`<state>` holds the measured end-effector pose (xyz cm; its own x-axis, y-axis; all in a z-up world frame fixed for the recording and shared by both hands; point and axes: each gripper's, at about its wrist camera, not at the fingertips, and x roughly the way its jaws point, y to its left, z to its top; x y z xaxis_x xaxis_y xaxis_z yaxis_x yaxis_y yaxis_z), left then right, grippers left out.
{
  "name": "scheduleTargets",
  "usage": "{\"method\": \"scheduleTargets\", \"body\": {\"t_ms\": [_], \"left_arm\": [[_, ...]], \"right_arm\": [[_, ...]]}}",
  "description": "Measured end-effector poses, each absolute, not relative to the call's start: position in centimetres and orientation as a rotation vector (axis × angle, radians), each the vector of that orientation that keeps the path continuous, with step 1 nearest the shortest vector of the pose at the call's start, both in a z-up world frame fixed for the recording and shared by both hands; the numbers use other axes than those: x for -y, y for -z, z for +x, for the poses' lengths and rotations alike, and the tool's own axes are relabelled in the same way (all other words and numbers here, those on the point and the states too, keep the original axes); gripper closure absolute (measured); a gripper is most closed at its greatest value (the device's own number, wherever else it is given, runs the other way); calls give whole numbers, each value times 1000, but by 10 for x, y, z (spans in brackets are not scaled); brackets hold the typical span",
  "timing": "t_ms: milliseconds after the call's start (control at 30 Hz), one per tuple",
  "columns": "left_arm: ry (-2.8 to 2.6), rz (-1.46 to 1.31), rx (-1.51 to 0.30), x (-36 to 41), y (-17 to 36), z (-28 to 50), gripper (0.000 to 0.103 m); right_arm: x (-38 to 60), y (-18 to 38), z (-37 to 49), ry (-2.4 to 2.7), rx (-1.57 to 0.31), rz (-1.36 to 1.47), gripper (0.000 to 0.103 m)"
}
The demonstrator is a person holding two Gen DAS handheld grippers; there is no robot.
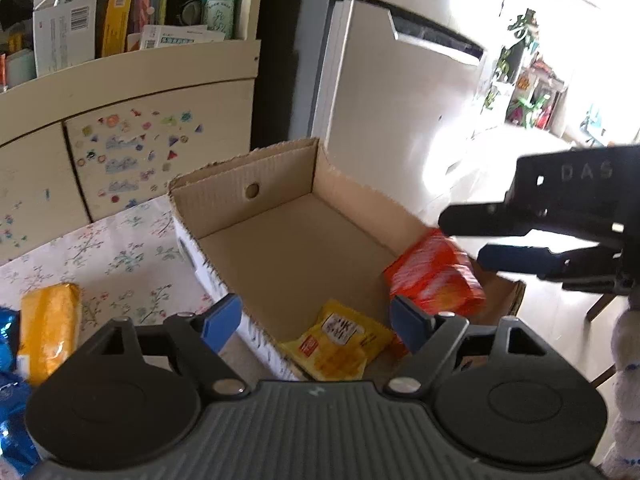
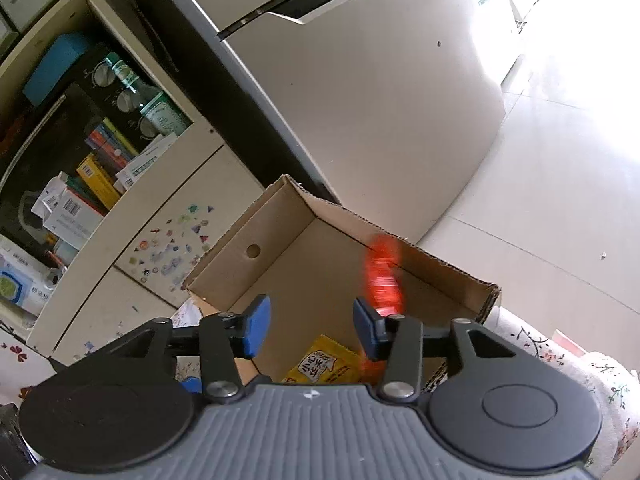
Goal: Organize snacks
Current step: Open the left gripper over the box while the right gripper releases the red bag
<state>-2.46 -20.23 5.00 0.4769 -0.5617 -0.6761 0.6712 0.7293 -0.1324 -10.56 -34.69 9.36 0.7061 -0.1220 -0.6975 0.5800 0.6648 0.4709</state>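
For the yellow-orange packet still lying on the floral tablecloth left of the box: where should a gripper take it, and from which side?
Judging by its pose, grip the yellow-orange packet across its narrow width near the middle, coming down from above. It lies flat and lengthwise on the floral tablecloth, with blue packets close on its left, so the long edges look the easiest for the left gripper, whose jaws stand open.

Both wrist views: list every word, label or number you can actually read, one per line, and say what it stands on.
"DAS": raised letters on the black body of the right gripper, left wrist view.
"小米": large characters on the yellow snack packet in the cardboard box; its smaller print is blurred.
Red snack packet: print blurred.
Shelf boxes: barcodes and print too small to read.
Blue packets, orange-yellow packet: nothing legible.
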Motion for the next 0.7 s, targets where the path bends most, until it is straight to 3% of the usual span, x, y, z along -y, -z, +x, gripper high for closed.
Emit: {"method": "scheduleTargets", "body": {"t_ms": [533,700], "left_arm": [[637,154,-859,149,-53,-30,21],[597,118,-844,114,-67,-26,15]], "right_arm": [[328,-90,-95,319,-735,706,35],[317,-90,-91,261,-749,691,33]]}}
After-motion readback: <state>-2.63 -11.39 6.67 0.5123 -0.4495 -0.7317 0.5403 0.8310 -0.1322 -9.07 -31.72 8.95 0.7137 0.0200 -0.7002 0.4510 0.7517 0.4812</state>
